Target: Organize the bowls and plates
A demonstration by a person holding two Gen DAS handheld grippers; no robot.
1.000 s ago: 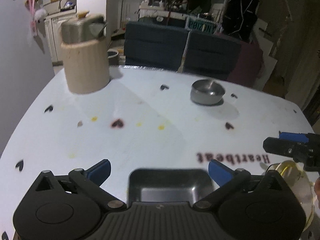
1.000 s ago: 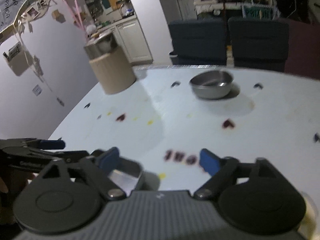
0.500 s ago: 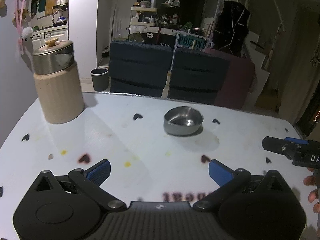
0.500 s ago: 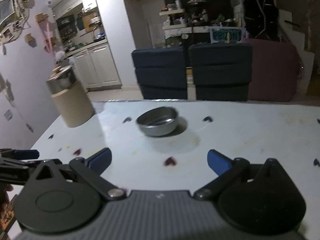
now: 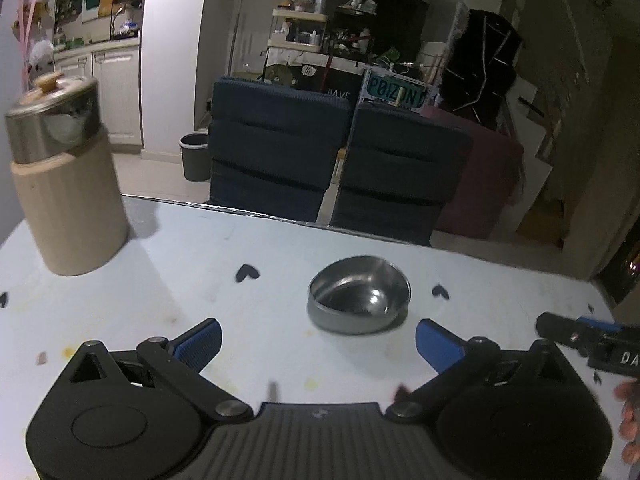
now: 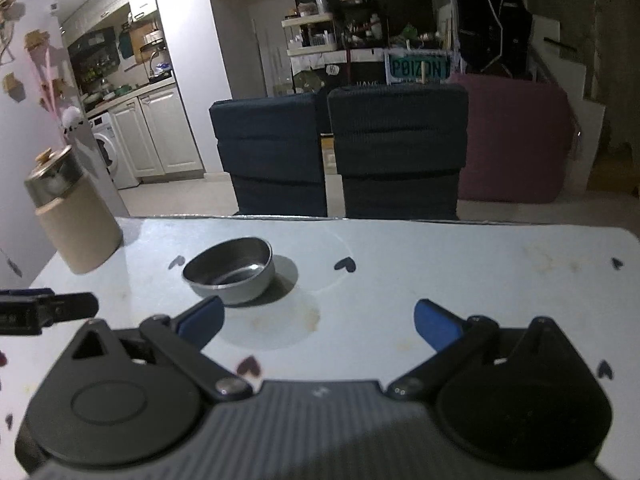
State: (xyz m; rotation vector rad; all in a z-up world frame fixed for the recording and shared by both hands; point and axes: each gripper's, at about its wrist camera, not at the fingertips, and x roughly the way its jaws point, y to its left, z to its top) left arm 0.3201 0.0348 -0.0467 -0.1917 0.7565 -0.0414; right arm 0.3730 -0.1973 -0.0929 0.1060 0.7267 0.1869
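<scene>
A small round steel bowl point(image 5: 359, 300) stands upright on the white table point(image 5: 240, 248), just beyond my left gripper point(image 5: 318, 342), which is open and holds nothing. In the right wrist view the same steel bowl point(image 6: 230, 270) sits ahead and to the left of my right gripper point(image 6: 318, 322), also open and empty. The right gripper's tip point(image 5: 576, 334) shows at the right edge of the left wrist view. The left gripper's tip point(image 6: 52, 306) shows at the left edge of the right wrist view.
A tall beige canister with a steel lid point(image 5: 60, 184) stands at the table's far left corner. Two dark blue chairs point(image 5: 276, 148) are pushed against the far table edge. Small heart marks and stains dot the table top. A person's fingers point(image 5: 630, 420) show at the right.
Both grippers have risen and moved forward toward the steel bowl. The square steel dish and the glass plate near the front edge have dropped out of view.
</scene>
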